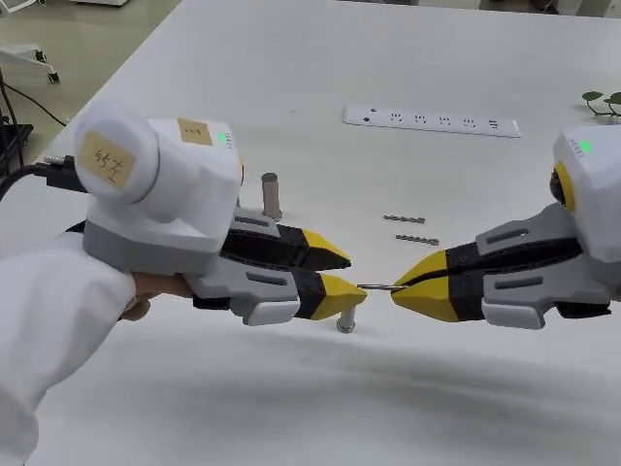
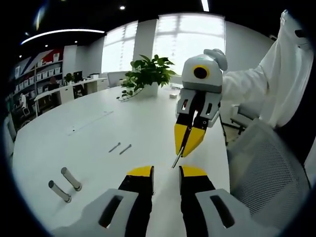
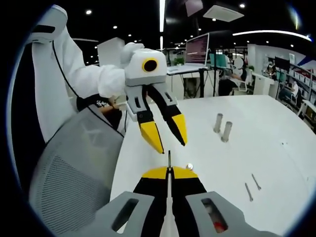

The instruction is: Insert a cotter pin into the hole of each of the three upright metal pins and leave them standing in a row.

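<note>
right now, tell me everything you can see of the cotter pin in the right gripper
The cotter pin is a thin, straight, grey metal sliver. The right gripper pinches one end between its shut yellow tips, holding it roughly level above the white table. Its free end points at the open left gripper, close to the lower tip; whether they touch is unclear.

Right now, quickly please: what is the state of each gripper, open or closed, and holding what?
Left gripper: open, holding nothing.
Right gripper: closed on a cotter pin.
</note>
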The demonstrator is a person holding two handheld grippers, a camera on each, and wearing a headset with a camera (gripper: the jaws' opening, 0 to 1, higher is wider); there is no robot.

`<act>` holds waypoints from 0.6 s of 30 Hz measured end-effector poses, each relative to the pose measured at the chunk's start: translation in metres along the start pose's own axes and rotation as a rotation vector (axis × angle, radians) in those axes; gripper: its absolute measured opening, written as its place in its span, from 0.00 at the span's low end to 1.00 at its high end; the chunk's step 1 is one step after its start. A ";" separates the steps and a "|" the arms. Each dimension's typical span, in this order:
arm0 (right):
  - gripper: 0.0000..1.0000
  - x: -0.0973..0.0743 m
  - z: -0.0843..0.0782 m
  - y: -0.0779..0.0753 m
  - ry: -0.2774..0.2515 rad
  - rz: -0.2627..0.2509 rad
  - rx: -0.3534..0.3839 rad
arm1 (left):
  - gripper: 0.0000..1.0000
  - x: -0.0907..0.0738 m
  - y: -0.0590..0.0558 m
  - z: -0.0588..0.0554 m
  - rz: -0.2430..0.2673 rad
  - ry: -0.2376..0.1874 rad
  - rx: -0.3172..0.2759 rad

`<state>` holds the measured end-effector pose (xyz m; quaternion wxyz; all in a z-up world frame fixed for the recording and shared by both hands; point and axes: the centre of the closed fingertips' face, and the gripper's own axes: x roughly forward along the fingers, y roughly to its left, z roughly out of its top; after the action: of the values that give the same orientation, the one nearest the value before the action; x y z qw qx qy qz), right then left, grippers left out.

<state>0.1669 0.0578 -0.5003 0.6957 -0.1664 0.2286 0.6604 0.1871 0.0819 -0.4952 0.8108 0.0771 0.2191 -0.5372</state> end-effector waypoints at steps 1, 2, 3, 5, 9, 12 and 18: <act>0.00 0.000 -0.001 0.000 0.003 0.001 0.000 | 0.20 0.000 0.001 -0.001 0.003 0.004 -0.001; 0.00 0.001 -0.003 -0.001 0.005 0.001 0.000 | 0.21 0.001 0.002 -0.003 0.003 0.008 -0.001; 0.00 0.001 -0.004 -0.002 0.008 0.001 0.004 | 0.21 0.001 0.002 -0.005 0.004 0.012 -0.002; 0.00 0.002 -0.007 -0.004 0.013 -0.002 0.001 | 0.21 0.002 0.004 -0.008 0.005 0.019 -0.005; 0.00 0.004 -0.011 -0.009 0.021 -0.010 0.008 | 0.22 0.005 0.009 -0.011 0.013 0.019 -0.014; 0.00 0.007 -0.016 -0.012 0.034 -0.013 0.009 | 0.23 0.008 0.016 -0.014 0.030 0.022 -0.005; 0.00 0.010 -0.024 -0.019 0.051 -0.020 0.019 | 0.21 0.012 0.023 -0.017 0.022 0.006 -0.047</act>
<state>0.1834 0.0523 -0.5269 0.6979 -0.1787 0.2508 0.6466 0.2074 0.0876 -0.5180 0.8177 0.0621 0.2329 -0.5227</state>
